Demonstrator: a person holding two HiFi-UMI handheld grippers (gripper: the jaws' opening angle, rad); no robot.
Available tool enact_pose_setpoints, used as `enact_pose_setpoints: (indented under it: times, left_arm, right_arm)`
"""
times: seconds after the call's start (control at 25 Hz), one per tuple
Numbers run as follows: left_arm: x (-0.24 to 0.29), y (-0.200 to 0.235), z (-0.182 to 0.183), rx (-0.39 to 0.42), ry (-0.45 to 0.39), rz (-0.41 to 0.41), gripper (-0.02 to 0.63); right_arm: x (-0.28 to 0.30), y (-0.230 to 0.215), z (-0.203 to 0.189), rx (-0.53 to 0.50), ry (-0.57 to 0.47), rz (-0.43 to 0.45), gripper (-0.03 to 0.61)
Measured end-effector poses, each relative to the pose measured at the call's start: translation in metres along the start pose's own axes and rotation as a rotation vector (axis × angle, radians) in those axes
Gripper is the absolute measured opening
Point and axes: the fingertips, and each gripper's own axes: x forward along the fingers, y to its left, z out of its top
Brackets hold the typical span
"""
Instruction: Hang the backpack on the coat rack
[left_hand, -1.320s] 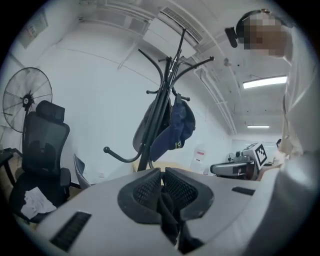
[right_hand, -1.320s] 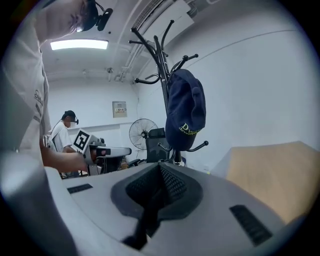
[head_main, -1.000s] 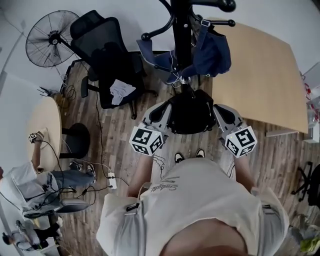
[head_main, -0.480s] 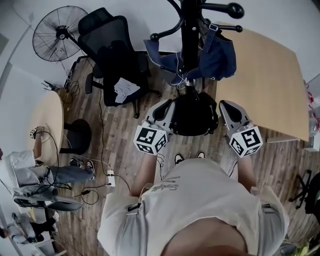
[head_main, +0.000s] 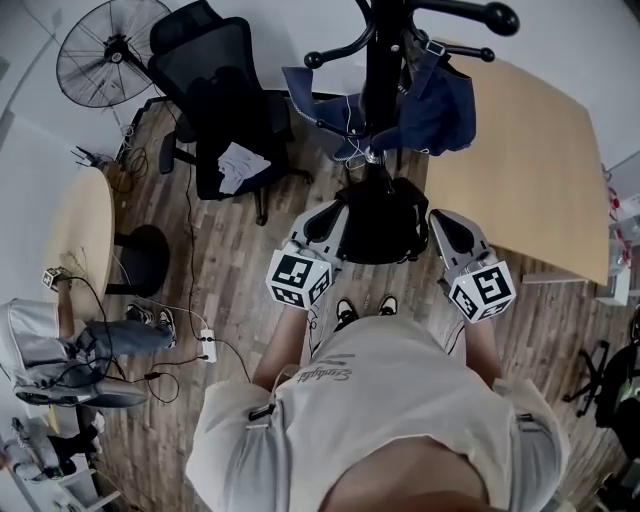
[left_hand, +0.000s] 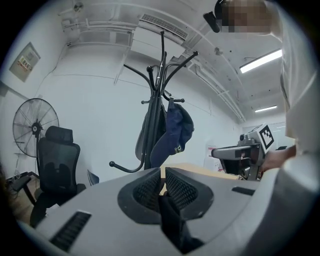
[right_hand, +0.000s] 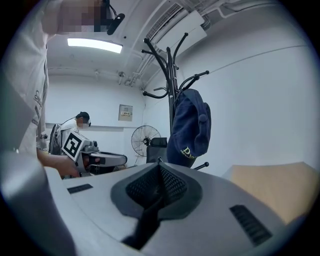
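Note:
A black backpack (head_main: 380, 228) hangs between my two grippers, just in front of the black coat rack (head_main: 385, 70). My left gripper (head_main: 335, 214) is at the pack's left side, shut on a black strap (left_hand: 172, 226). At its right side my right gripper (head_main: 438, 222) is shut on another black strap (right_hand: 144, 226). A navy garment (head_main: 437, 105) hangs on the rack. From the left gripper (left_hand: 162, 182) the rack (left_hand: 160, 95) stands ahead with the navy garment (left_hand: 173, 131). The right gripper (right_hand: 160, 179) sees the rack (right_hand: 172, 80) the same way.
A black office chair (head_main: 225, 110) and a floor fan (head_main: 100, 50) stand at the left of the rack. A wooden table (head_main: 530, 150) is at the right. A round table (head_main: 85, 235), a seated person (head_main: 70, 350) and floor cables with a power strip (head_main: 207, 345) lie at the far left.
Only the head view has shifted a little. Both grippers keep the backpack in about the same spot in front of the rack.

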Motion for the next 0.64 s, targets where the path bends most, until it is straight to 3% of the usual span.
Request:
enact_pose_setpoints:
  times: [0.64]
  left_arm:
    - [-0.009,0.004,-0.006,-0.004,0.017,-0.012,0.038]
  right_arm:
    - [-0.008,-0.001,-0.014,0.029,0.024,-0.023,-0.006]
